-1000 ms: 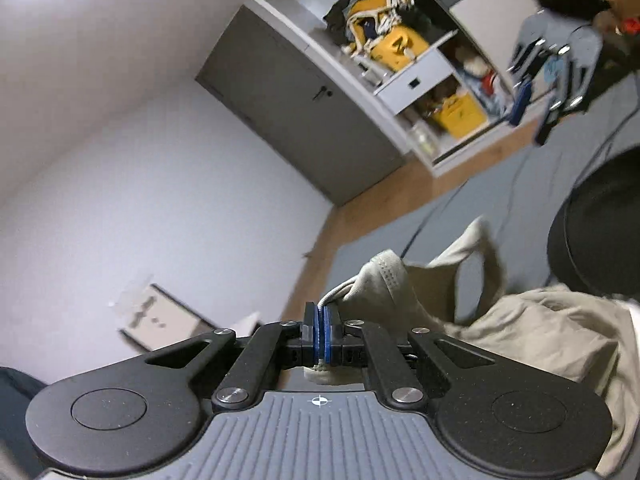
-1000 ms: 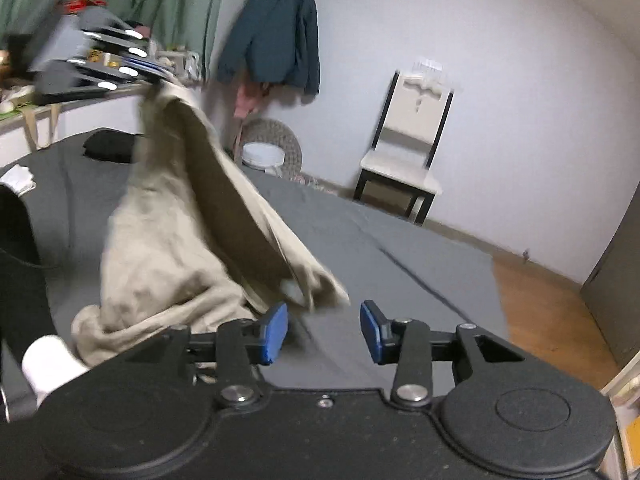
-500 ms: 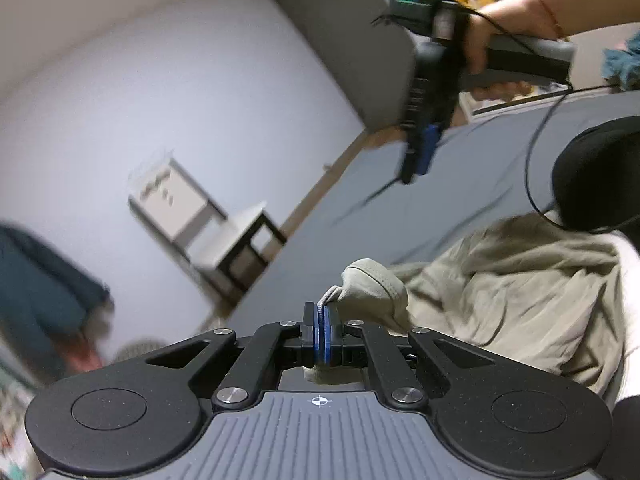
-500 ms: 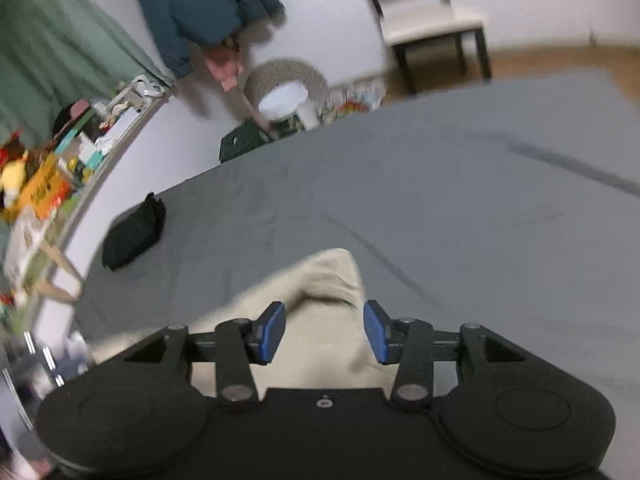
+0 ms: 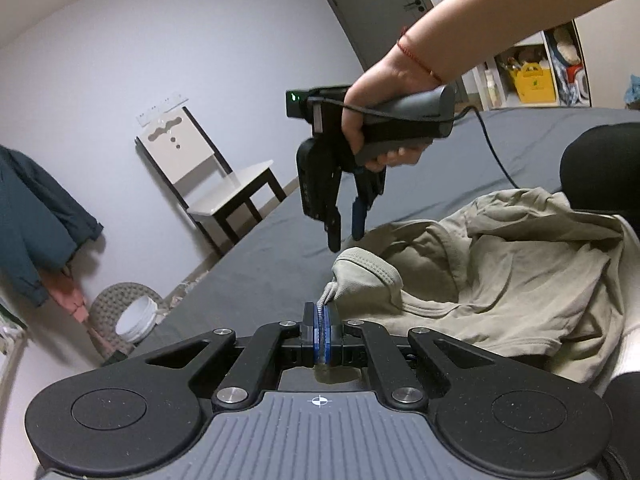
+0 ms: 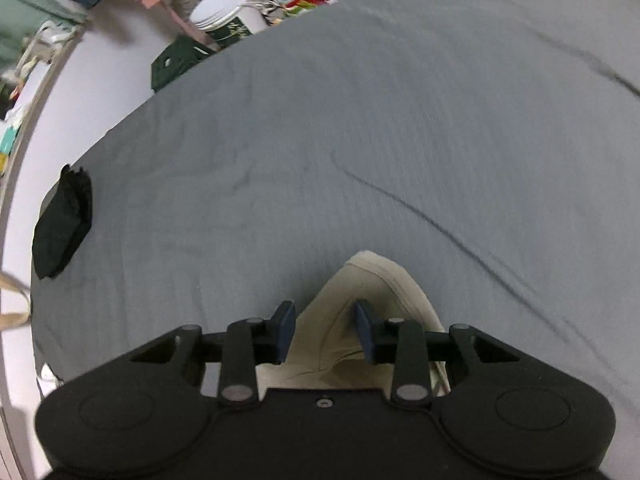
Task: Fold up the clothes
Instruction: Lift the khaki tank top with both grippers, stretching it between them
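Note:
A crumpled beige garment (image 5: 500, 276) lies on the grey bed sheet (image 5: 288, 256). My left gripper (image 5: 321, 330) is shut on the garment's ribbed edge, low over the bed. In the left wrist view a person's hand (image 5: 384, 92) holds my right gripper (image 5: 347, 232), which points down just above a raised corner of the cloth. In the right wrist view that gripper (image 6: 325, 330) stands open, with the beige corner (image 6: 372, 280) below and between its blue pads, not gripped.
A white chair (image 5: 208, 172) stands past the bed's far edge. A white bucket (image 6: 226, 12) and a woven mat sit on the floor. A folded black cloth (image 6: 62, 224) lies at the bed's left edge. Shelves with clutter (image 5: 536, 76) stand at the back.
My right gripper has swung from facing across the room to pointing down over the garment's corner and come closer to it. The left gripper has stayed shut on the cloth and turned with it.

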`<state>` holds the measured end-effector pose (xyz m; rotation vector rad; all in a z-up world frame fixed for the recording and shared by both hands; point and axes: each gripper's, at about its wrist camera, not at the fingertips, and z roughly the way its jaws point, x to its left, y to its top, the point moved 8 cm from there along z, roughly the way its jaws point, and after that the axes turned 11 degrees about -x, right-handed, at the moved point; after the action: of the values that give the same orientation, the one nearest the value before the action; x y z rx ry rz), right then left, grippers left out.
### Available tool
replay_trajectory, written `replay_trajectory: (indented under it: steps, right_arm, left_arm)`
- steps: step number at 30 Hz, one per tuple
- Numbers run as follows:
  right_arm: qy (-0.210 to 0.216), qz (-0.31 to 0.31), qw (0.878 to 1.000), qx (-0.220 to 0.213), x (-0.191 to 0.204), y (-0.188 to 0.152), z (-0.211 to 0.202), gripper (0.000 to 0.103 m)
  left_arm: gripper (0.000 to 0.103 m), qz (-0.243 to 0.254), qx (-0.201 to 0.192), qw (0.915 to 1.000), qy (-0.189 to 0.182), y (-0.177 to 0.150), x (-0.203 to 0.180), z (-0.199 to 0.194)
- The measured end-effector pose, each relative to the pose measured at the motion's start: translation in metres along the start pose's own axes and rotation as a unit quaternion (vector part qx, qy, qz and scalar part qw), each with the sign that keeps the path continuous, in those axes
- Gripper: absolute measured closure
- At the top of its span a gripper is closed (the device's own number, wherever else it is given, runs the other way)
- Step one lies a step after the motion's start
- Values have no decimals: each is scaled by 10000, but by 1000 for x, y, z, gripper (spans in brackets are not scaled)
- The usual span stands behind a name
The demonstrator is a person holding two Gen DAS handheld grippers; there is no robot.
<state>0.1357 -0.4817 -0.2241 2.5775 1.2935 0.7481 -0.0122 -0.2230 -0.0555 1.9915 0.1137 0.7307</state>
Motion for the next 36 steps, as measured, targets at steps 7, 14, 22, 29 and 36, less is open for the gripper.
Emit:
replay_trajectory:
  steps: [7,14,22,29,36]
  right_arm:
    - [62,278,9991,-309,1,-6,-4,96]
    - [961,750,9858,-1152,2,-5,-68,98]
    - [2967,1001,8980,-3092,15,-7,-300,98]
    - [3299,410,8204,-4652,18,-16,-465,99]
    - [3726,-20,7695,-5186,21,-66,-551,99]
  left_arm:
    - [101,-124,47,9999,67,-5,-13,-3]
    - [101,-20,224,9974,691,-6,-2,-14]
    - [101,628,-545,9772,1951,82,43,-59]
    - [101,826,-1688,9416,2793,206,71,-137]
    - [101,675,-2295,9209,3077,266,68,-194]
